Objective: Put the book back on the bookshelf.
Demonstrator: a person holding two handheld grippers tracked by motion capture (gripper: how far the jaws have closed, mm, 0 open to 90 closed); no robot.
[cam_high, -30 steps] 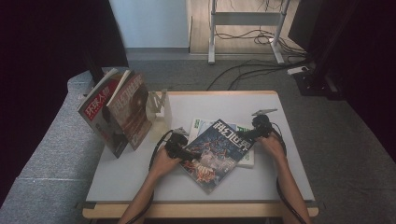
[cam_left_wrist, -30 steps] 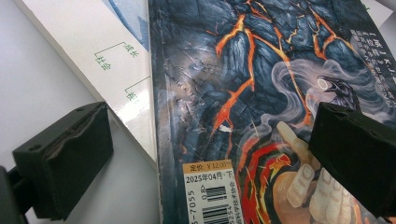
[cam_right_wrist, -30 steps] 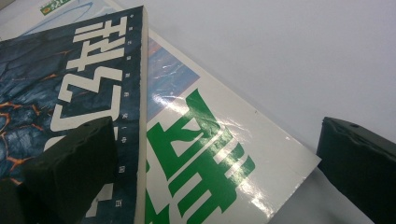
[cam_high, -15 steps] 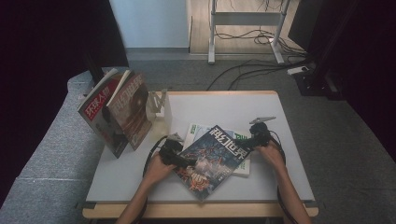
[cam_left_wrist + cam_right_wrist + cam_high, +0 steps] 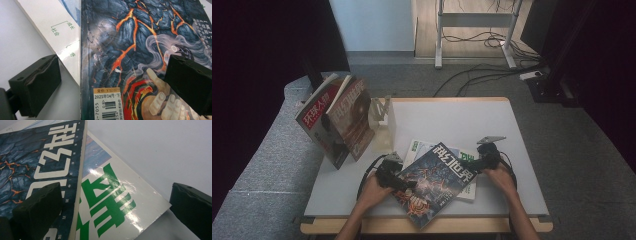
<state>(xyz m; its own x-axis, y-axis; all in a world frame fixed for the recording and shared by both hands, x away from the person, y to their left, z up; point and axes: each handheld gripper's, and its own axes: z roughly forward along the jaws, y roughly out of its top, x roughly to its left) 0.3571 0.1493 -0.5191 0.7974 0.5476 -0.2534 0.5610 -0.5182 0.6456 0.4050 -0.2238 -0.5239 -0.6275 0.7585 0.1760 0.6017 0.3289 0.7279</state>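
Note:
A dark blue magazine [image 5: 435, 181] with lava art lies askew on a white magazine with green lettering [image 5: 421, 147] in the middle of the table. My left gripper [image 5: 406, 183] is at the dark magazine's left edge. Its jaws stand open in the left gripper view [image 5: 112, 87], one over the table and one over the cover [image 5: 130, 50]. My right gripper [image 5: 468, 164] is at the magazine's right corner, also open [image 5: 115, 207]. One of its jaws is over the dark cover [image 5: 32, 162], and the green-lettered magazine [image 5: 110, 197] lies between the jaws.
Two more magazines [image 5: 337, 117] stand upright at the table's left edge beside a pale bookend [image 5: 383, 120]. The white table [image 5: 452, 117] is bare at the back. A grey bench [image 5: 259, 165] lies to the left, and cables [image 5: 477, 75] run across the floor behind.
Both hands have drawn back toward the near edge of the table. The dark magazine has shifted a little nearer and to the left with them.

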